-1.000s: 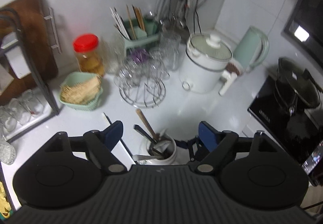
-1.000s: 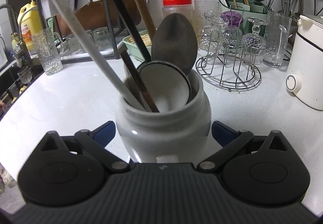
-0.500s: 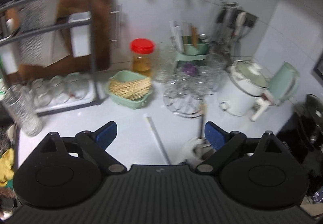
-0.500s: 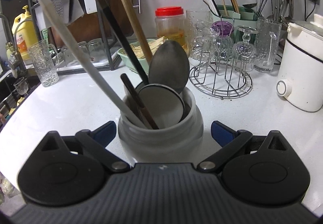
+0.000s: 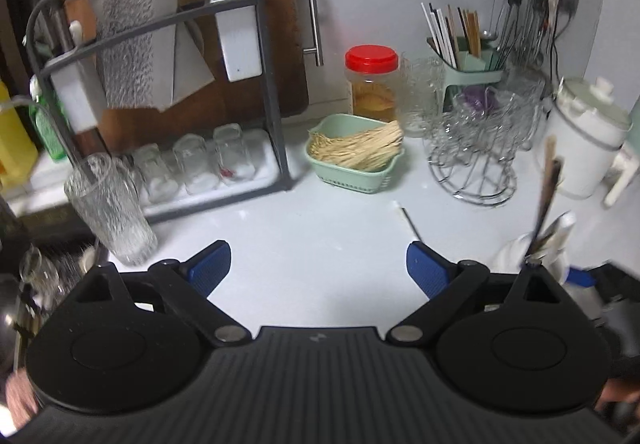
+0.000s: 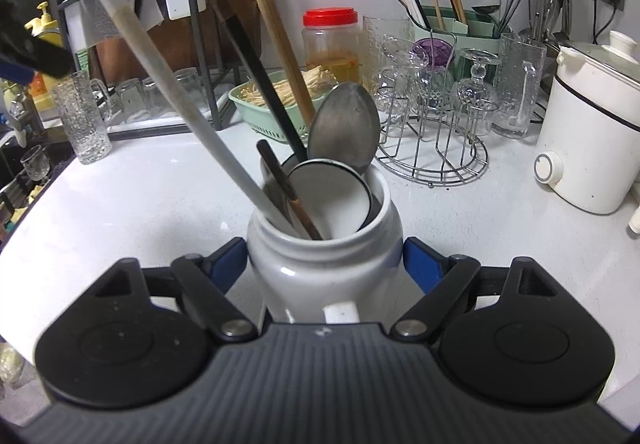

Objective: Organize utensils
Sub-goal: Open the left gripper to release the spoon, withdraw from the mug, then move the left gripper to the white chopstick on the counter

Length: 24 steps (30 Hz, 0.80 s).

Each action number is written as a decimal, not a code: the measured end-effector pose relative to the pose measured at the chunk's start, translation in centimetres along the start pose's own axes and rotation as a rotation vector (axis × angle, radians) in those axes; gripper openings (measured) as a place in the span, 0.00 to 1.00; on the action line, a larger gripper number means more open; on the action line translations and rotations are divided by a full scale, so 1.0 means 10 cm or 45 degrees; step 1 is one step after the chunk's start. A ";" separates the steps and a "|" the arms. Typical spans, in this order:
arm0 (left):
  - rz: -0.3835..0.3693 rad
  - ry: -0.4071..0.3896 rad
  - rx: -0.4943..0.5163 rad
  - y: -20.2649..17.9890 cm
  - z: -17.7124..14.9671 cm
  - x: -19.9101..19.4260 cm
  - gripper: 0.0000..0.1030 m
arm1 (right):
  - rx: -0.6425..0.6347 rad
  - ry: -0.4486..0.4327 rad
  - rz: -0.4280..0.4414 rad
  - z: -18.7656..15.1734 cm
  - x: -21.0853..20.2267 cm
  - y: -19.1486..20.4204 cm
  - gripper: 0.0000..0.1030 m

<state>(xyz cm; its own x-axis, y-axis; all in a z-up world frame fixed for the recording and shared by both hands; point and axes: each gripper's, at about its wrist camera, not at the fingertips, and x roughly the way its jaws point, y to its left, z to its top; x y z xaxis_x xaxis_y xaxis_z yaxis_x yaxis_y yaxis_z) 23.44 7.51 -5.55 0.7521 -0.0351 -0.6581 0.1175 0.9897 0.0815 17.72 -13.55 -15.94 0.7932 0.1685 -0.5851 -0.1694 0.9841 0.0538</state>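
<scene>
- right gripper (image 6: 323,262): fingers (image 6: 228,262) clamped on white utensil jar (image 6: 324,268), one blue pad touching each side of its belly, jar standing on bench (image 6: 120,203)
- jar holds white handle (image 6: 180,99), black handle (image 6: 248,55), wooden handle (image 6: 276,31), metal spoon (image 6: 344,127), all sticking up past the fingers
- left gripper (image 5: 318,268): fingers (image 5: 210,264) spread wide, bare bench between them
- jar seen blurred beyond left gripper's right finger, outside the gap

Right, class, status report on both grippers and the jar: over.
Right gripper shut on white ceramic utensil jar. Left gripper open, empty. Nothing blocking.
</scene>
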 end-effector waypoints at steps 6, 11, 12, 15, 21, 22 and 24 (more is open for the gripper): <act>-0.132 0.061 -0.024 0.02 -0.13 0.40 0.94 | 0.035 0.029 -0.038 0.03 0.00 0.05 0.83; -0.232 0.177 -0.081 0.02 -0.25 0.83 0.94 | 0.061 0.041 -0.080 0.05 0.01 0.11 0.83; -0.258 0.207 -0.107 0.02 -0.28 0.93 0.94 | 0.064 0.040 -0.084 0.05 0.01 0.11 0.83; -0.317 0.269 -0.152 -0.03 -0.36 1.15 0.94 | 0.072 0.043 -0.106 0.05 0.01 0.13 0.83; -0.396 0.327 -0.101 -0.28 -0.53 1.36 0.93 | 0.116 0.057 -0.161 0.05 -0.01 0.11 0.83; -0.412 0.340 -0.094 -0.33 -0.57 1.39 0.93 | 0.124 0.058 -0.171 0.05 -0.02 0.11 0.83; -0.433 0.355 -0.058 -0.44 -0.63 1.43 0.93 | 0.139 0.062 -0.188 0.04 -0.03 0.09 0.83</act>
<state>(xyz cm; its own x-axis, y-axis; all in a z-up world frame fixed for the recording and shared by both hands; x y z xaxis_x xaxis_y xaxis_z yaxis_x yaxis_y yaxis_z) 29.60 3.54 -20.09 0.4709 -0.3269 -0.8194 0.2946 0.9338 -0.2032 17.54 -12.75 -15.37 0.7751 0.0218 -0.6315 0.0131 0.9986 0.0506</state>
